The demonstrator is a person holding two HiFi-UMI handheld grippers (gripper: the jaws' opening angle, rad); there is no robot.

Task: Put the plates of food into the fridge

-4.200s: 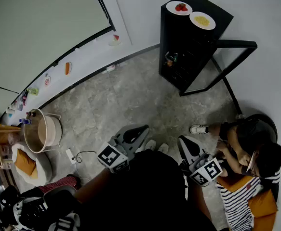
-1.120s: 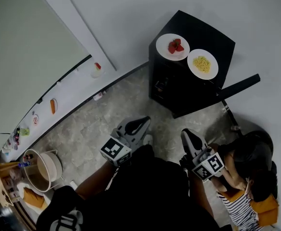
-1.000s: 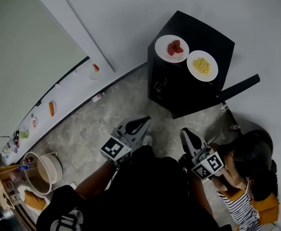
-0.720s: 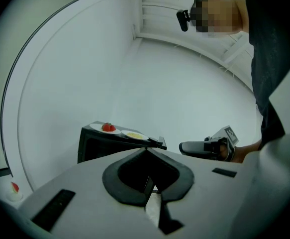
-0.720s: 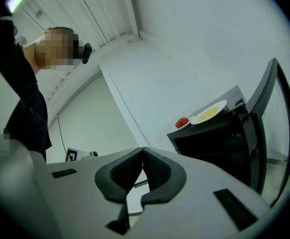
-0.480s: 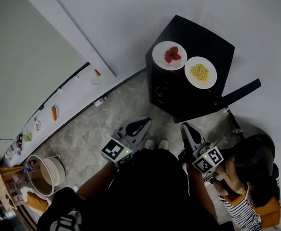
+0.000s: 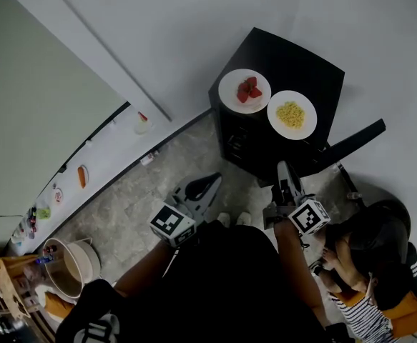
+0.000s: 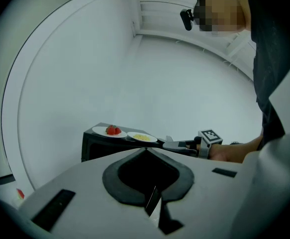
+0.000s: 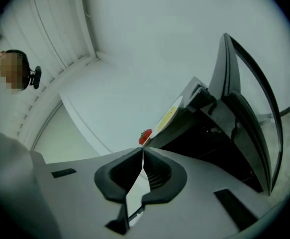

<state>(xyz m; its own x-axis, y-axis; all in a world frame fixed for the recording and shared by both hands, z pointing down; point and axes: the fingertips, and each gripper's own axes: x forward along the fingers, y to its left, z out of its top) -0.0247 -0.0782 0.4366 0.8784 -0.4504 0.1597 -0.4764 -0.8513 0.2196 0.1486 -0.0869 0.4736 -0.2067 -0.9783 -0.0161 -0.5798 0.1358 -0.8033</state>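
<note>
up top, white plate [image 7: 229, 96], red strawberries [image 7: 247, 89]

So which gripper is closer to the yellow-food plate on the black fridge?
Right. In the head view the right gripper is just below the yellow-food plate, at the fridge front; the left gripper is farther off, down and to the left.

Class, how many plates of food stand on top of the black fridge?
2. In the head view, the plate with red fruit lies to the left on the fridge; the plate with yellow food lies just right of it. None looks hidden there.
</note>
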